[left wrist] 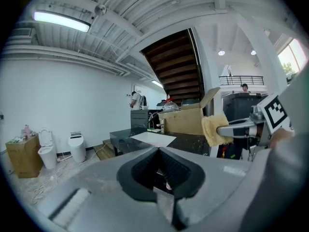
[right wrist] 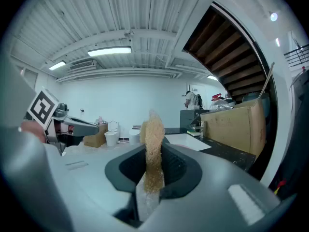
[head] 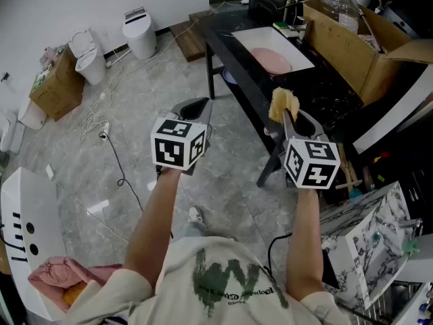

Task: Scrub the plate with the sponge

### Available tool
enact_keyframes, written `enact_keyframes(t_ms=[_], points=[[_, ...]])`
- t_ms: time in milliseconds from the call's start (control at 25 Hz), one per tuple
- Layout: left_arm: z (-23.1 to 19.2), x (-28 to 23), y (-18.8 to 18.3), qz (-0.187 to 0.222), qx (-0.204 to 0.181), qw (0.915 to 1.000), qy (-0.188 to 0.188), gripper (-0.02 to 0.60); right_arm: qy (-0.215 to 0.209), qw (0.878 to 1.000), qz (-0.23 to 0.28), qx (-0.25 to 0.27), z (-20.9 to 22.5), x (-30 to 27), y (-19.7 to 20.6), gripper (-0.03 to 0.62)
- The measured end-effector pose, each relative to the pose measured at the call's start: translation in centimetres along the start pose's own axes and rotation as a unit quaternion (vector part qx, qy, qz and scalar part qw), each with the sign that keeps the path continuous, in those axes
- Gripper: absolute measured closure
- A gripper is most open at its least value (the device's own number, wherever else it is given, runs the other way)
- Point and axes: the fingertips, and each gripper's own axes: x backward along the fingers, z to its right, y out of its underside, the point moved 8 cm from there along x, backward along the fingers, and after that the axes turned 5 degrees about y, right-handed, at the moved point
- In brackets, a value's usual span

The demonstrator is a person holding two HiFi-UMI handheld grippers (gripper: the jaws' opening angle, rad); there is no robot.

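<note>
A pink plate (head: 272, 60) lies on a white mat (head: 260, 39) on the black table (head: 318, 90), ahead of both grippers. My right gripper (head: 285, 114) is shut on a yellow sponge (head: 283, 104), which sticks up between its jaws (right wrist: 154, 144). It hovers over the table's near edge, short of the plate. In the left gripper view the sponge (left wrist: 213, 129) shows at the right. My left gripper (head: 197, 107) hangs over the floor left of the table, its jaws shut with nothing between them (left wrist: 159, 151).
An open cardboard box (head: 345, 46) stands on the table right of the mat, with a clear water jug (head: 340, 5) behind it. On the floor to the left are two white bins (head: 141, 34), another cardboard box (head: 57, 87) and loose cables (head: 101, 124).
</note>
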Motion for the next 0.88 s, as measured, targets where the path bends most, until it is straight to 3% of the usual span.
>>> enact_keyframes(t_ms=[440, 880], points=[[-3.3, -3.8, 0.0, 0.001, 0.010, 0.9995, 0.029, 0.581, 0.010, 1.000, -0.016, -0.005, -0.5, -4.2, 0.5, 0.533], [-13.1, -12.6, -1.5, -0.019, 0.005, 0.9956, 0.092, 0.581, 0.066, 0.997, -0.033, -0.019, -2.2, -14.4, -1.5, 0.531]])
